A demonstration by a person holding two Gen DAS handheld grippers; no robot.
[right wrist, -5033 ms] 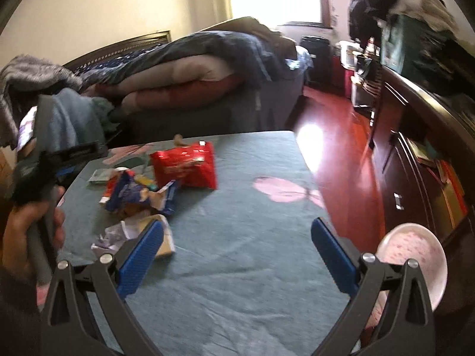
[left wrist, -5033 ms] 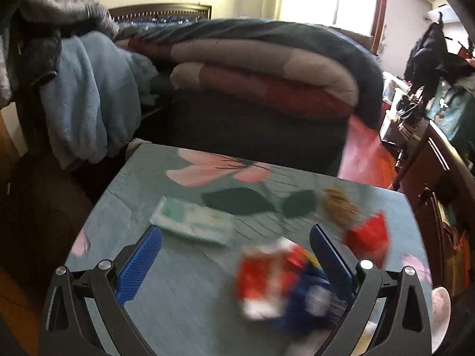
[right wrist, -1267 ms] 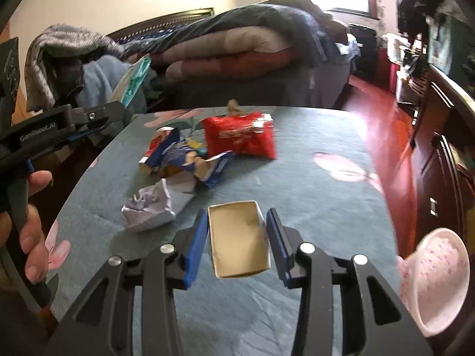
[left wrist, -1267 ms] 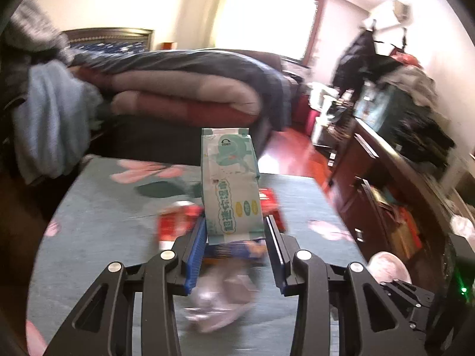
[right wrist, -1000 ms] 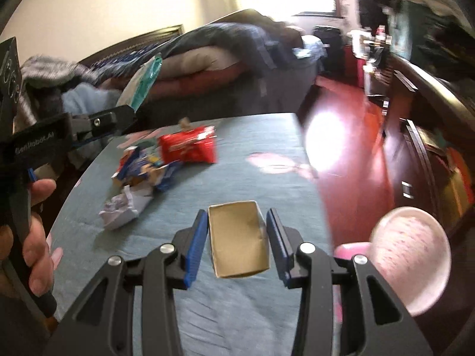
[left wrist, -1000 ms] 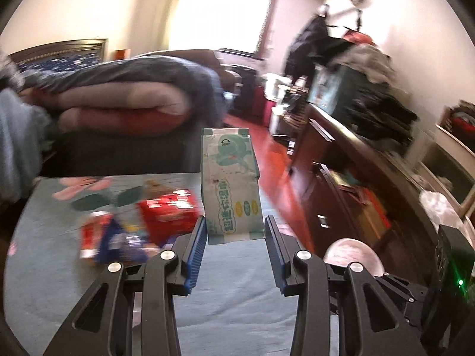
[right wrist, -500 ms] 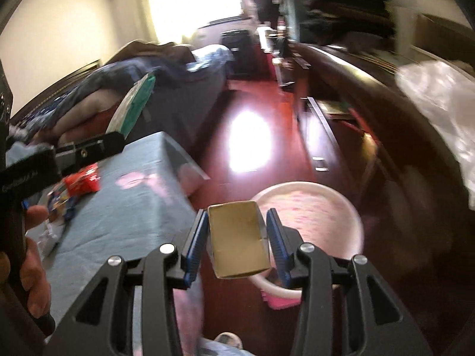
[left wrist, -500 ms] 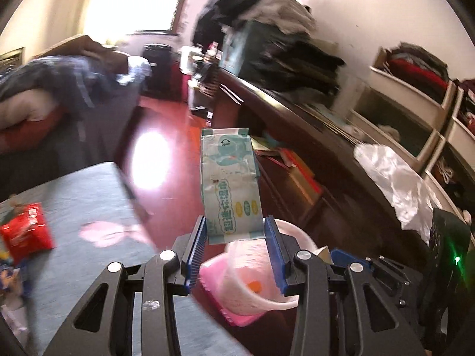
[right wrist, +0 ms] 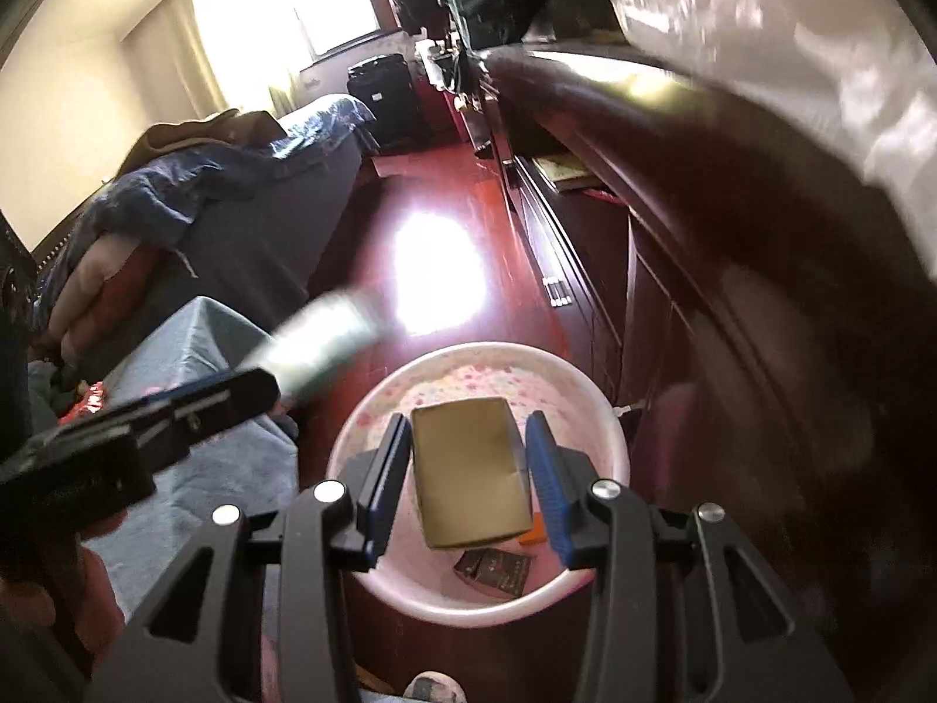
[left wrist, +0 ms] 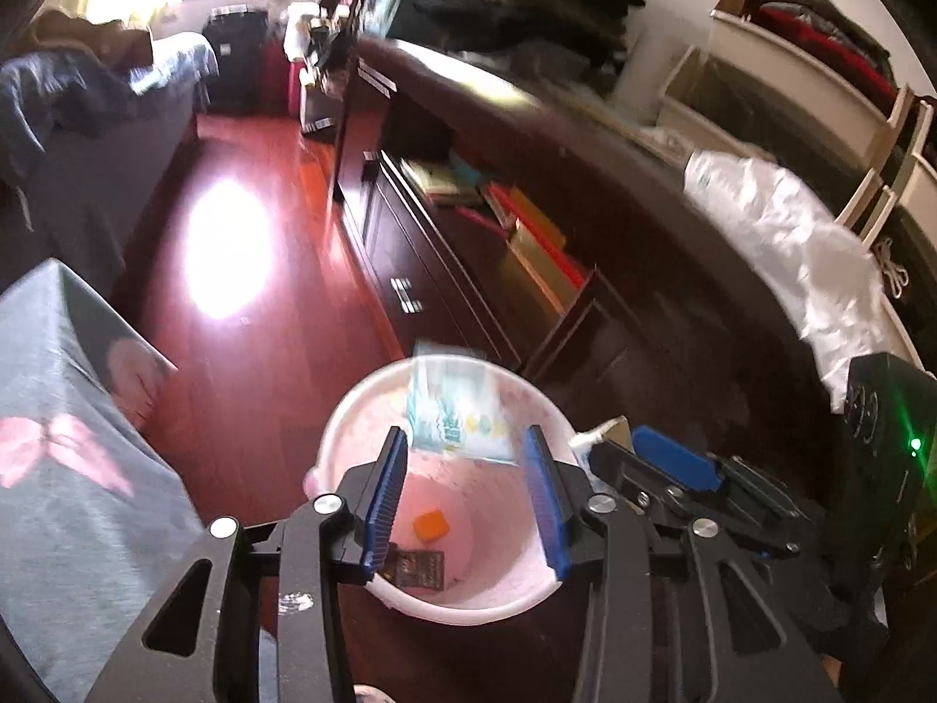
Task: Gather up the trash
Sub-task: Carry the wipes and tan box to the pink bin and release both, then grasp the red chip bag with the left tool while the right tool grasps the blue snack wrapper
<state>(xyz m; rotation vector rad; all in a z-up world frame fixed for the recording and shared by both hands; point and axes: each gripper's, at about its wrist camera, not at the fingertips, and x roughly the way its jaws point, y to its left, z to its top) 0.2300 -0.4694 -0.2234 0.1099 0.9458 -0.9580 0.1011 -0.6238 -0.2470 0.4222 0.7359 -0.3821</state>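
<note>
The green-and-white wipes packet (left wrist: 454, 416) is loose and blurred over the pink trash bin (left wrist: 351, 410), at 12 o'clock off the left gripper (left wrist: 467, 492), whose fingers are spread and empty. The right gripper (right wrist: 468, 483) has its fingers clenched on a tan cardboard box (right wrist: 468, 468) right above the same bin. An orange scrap (left wrist: 430, 524) and a dark wrapper (left wrist: 419, 568) sit on the bin's bottom, and the blue-covered desk (left wrist: 64, 468) is at 9 o'clock.
</note>
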